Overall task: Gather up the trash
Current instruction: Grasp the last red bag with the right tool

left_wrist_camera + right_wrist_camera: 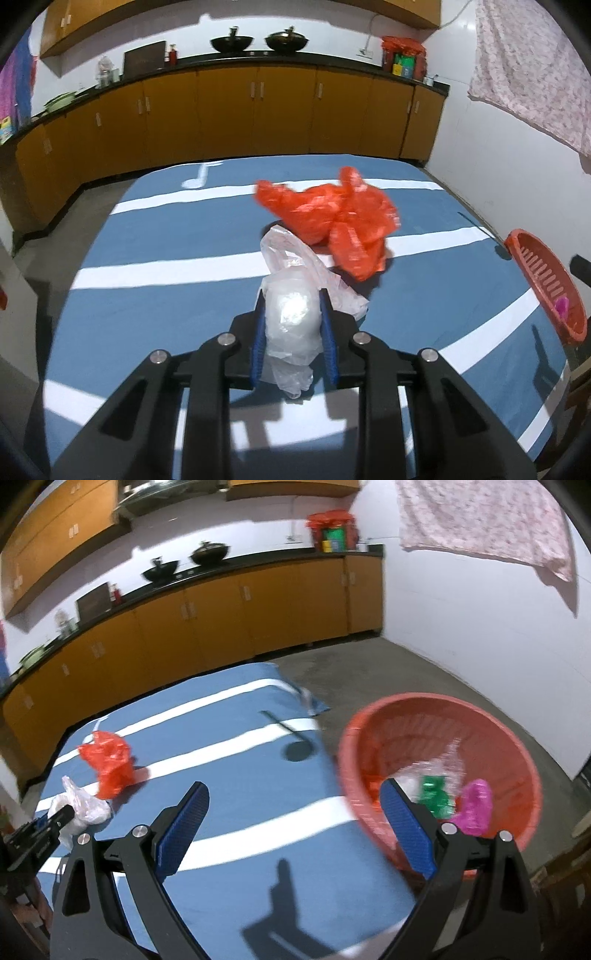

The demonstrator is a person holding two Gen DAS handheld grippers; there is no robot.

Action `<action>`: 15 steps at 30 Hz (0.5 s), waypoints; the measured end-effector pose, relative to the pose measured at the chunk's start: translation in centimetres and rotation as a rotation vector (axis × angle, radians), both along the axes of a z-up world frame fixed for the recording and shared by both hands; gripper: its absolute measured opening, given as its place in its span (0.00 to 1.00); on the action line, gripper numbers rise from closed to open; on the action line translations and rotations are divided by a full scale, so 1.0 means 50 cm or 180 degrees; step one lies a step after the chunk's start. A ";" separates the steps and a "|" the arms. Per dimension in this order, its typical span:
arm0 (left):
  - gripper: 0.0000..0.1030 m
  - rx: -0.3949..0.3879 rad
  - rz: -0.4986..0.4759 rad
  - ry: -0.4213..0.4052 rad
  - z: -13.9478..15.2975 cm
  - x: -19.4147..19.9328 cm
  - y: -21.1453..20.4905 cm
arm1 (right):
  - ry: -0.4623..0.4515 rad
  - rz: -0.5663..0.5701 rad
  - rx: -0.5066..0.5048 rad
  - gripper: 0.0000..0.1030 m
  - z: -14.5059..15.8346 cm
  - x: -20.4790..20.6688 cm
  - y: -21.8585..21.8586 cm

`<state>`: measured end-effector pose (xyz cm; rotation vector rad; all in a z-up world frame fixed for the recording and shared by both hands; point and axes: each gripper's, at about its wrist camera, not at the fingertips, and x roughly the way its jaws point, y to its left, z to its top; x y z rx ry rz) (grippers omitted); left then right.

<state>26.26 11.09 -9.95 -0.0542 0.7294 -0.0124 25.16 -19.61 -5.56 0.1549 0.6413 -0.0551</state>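
My left gripper (291, 295) is shut on a crumpled white plastic bag (291, 317), just above the blue striped table (166, 314). A crumpled red plastic bag (332, 218) lies on the table just beyond it. My right gripper (295, 790) is open and empty, over the table's right edge next to a red plastic basket (369, 716). The basket holds green (434, 794), pink (474, 805) and clear (443, 760) trash. In the right wrist view the white bag (79, 805), the red bag (110, 764) and my left gripper (62, 816) show at far left.
The basket (546, 280) stands off the table's right edge, on the floor side. Orange kitchen cabinets (258, 110) with a black counter run behind the table. A white wall with a hanging floral cloth (535, 66) is at the right. Grey concrete floor (388, 672) lies beyond the table.
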 end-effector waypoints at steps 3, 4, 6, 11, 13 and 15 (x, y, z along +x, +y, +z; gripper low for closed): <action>0.25 0.0055 0.0142 -0.0017 0.000 -0.022 0.036 | -0.0001 0.0226 -0.0034 0.90 -0.003 0.018 0.059; 0.26 0.0076 0.0198 -0.0020 0.000 -0.027 0.050 | 0.0000 0.0300 -0.0050 0.90 -0.005 0.024 0.079; 0.26 0.0105 0.0350 -0.0021 0.001 -0.034 0.081 | 0.0019 0.0481 -0.0078 0.89 -0.011 0.040 0.126; 0.26 0.0123 0.0686 -0.0023 0.007 -0.037 0.148 | 0.0062 0.0878 -0.0073 0.85 -0.026 0.084 0.233; 0.26 0.0118 0.0781 -0.0029 0.009 -0.037 0.170 | 0.0052 0.0983 -0.0030 0.83 -0.027 0.105 0.268; 0.26 0.0109 0.0844 -0.0037 0.013 -0.035 0.185 | 0.0031 0.1043 0.0004 0.83 -0.027 0.123 0.293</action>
